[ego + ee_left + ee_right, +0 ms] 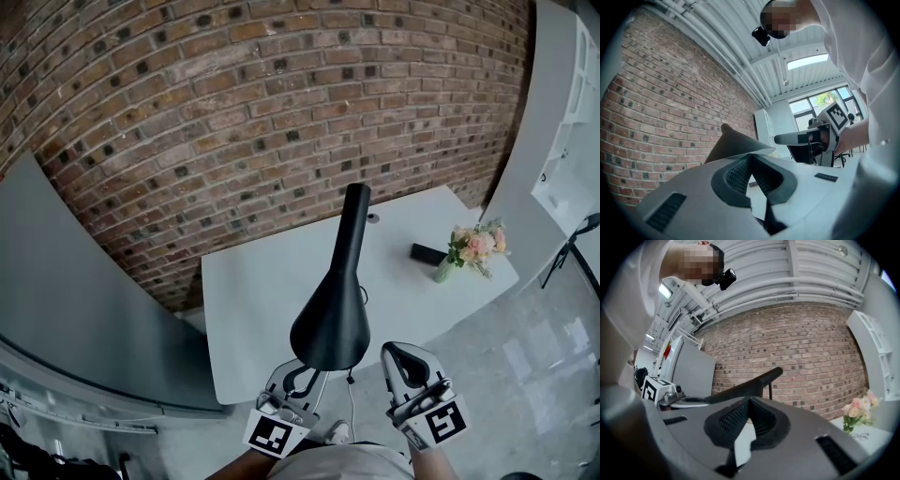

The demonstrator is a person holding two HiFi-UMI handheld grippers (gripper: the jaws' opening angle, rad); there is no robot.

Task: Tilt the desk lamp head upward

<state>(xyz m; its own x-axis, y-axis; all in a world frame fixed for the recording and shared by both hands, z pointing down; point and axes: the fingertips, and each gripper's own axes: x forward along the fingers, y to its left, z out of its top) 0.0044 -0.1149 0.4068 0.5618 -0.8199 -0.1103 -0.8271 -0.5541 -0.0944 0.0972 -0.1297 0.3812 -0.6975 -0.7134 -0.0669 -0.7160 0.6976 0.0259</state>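
Above the white counter [251, 302], the black desk lamp head [330, 323] reached out with its wide end toward the person. Just under its near rim sat the left tongs [299, 375], jaws together on nothing (contact with the rim unclear). Beside the lamp head, apart from it, the right tongs [400, 354] were likewise closed and empty.

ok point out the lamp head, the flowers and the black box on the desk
lamp head [330, 323], head view, middle of the wide shade
flowers [480, 244], head view, on the pink blooms
black box [427, 253], head view, on its top face
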